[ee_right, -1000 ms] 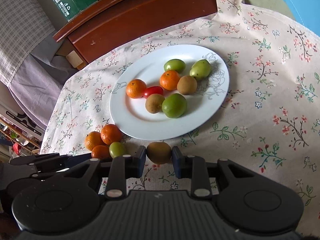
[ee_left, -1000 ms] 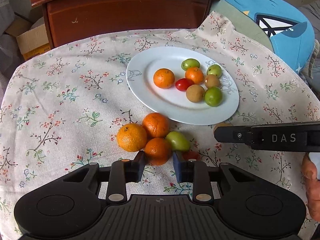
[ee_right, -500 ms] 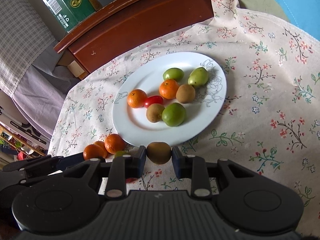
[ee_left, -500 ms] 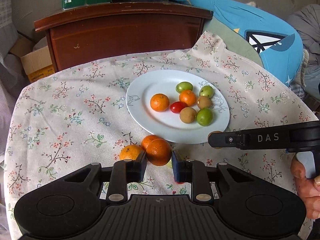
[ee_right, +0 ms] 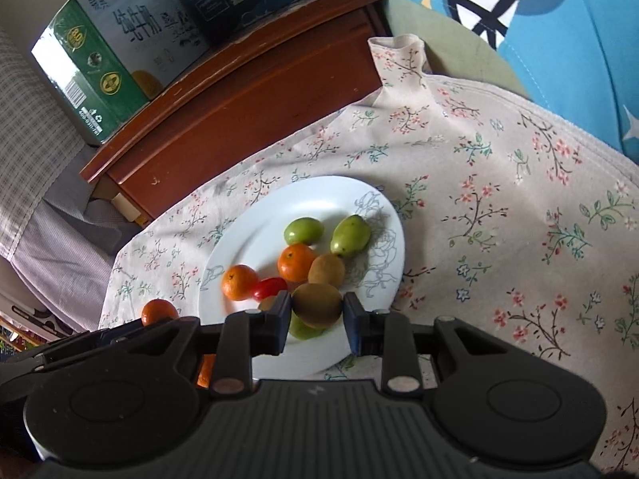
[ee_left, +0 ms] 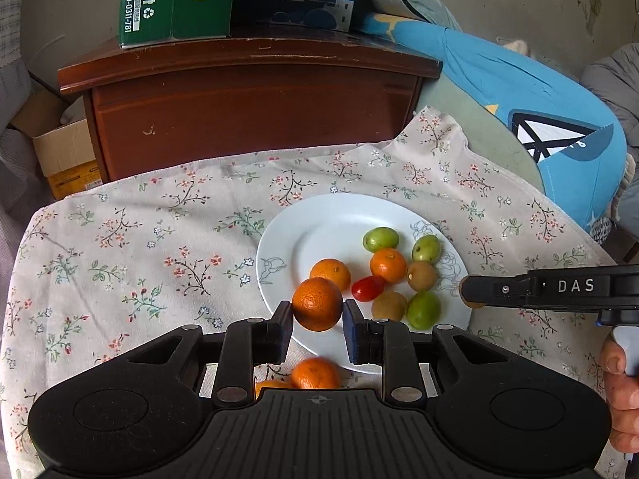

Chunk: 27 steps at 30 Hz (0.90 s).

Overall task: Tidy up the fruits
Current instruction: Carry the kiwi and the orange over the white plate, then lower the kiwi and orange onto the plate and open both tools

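A small orange mandarin [ee_left: 317, 303] sits pinched between the pads of your left gripper [ee_left: 316, 329], held clear above the near rim of the white plate [ee_left: 303, 223], apparently on its way to join the fruit already gathered there. Its peel is bright, dimpled and slightly glossy, with a faint navel facing the camera. In your right gripper [ee_right: 317, 321] a dull brown kiwi [ee_right: 317, 305] is clamped the same way, hanging over the plate's near half; from the left wrist view that gripper reaches in from the right with the kiwi barely showing at its tip.

On the plate lie two mandarins, a red cherry tomato [ee_left: 367, 287], brown kiwis and several green plums [ee_right: 350, 234], clustered toward the right side, which leaves open white space on the left, probably the easiest landing spot for both fruits. At least one loose mandarin [ee_left: 315, 373] lies on the floral tablecloth [ee_left: 120, 239] covering the desk, just below your left gripper, and looks to be next in line. Behind the desk stand a dark wooden cabinet [ee_left: 247, 107] topped with a green carton [ee_left: 175, 0].
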Each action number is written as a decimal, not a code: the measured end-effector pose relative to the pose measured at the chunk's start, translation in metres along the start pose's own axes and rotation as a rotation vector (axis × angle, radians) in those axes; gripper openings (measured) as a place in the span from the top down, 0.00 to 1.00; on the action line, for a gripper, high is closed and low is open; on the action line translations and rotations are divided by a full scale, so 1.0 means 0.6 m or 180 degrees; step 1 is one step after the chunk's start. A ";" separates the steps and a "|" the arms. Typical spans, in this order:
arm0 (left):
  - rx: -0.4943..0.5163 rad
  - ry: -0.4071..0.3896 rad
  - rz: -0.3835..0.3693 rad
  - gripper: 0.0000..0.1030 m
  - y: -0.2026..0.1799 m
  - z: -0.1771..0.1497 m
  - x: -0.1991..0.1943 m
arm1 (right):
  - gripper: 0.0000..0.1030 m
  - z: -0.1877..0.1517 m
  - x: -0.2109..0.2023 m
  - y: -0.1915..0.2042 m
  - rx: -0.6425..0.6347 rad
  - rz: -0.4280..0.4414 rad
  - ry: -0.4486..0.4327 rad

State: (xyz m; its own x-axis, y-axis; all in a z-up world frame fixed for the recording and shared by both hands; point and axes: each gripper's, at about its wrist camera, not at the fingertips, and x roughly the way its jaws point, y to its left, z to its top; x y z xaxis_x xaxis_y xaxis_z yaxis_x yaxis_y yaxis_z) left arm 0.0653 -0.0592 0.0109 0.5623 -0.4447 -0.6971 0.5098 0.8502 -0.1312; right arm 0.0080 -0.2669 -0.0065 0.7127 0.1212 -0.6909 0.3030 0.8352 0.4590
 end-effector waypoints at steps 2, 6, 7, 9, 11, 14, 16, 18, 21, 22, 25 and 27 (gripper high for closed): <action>-0.0009 0.0046 -0.0008 0.77 0.000 0.000 0.014 | 0.73 0.000 0.008 -0.009 0.0068 -0.0026 0.0019; 0.0039 0.0102 -0.0019 0.76 -0.007 -0.001 0.033 | 0.73 0.005 0.021 -0.016 0.0124 -0.0095 0.0007; 0.0040 0.0109 -0.0024 0.76 -0.008 0.000 0.037 | 0.73 0.007 0.025 -0.016 0.0129 -0.0098 0.0007; 0.0037 0.0129 -0.0035 0.76 -0.008 0.002 0.044 | 0.73 0.010 0.034 -0.016 0.0141 -0.0123 0.0018; 0.0028 0.0161 -0.0051 0.76 -0.008 0.004 0.051 | 0.73 0.012 0.041 -0.019 0.0180 -0.0143 0.0029; 0.0035 0.0135 -0.0069 0.76 -0.010 0.006 0.053 | 0.69 0.014 0.046 -0.021 0.0256 -0.0094 0.0036; 0.0073 0.0047 -0.0055 0.74 -0.015 0.012 0.045 | 0.69 0.016 0.044 -0.020 0.0284 -0.0058 -0.0011; 0.0125 -0.0010 -0.0075 0.73 -0.019 0.019 0.036 | 0.67 0.019 0.039 -0.015 0.0248 -0.0045 -0.0054; 0.0123 -0.0071 -0.0062 0.47 -0.021 0.031 0.020 | 0.56 0.023 0.028 -0.009 0.0239 -0.0002 -0.0132; 0.0135 -0.0090 -0.0026 0.35 -0.021 0.032 0.015 | 0.52 0.025 0.025 -0.007 0.0237 0.0024 -0.0141; 0.0195 -0.0073 0.0059 0.33 -0.016 0.033 0.002 | 0.49 0.026 0.016 0.004 0.0141 0.0000 -0.0161; 0.0212 -0.0001 0.0084 0.33 -0.010 0.028 -0.004 | 0.49 0.020 0.011 0.011 0.0072 -0.0004 -0.0134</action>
State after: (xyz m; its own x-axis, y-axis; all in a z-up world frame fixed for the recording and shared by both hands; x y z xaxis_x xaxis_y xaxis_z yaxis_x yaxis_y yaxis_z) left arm 0.0720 -0.0680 0.0249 0.5762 -0.4226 -0.6995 0.5370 0.8410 -0.0657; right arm 0.0223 -0.2671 -0.0009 0.7380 0.0971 -0.6677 0.3179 0.8229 0.4710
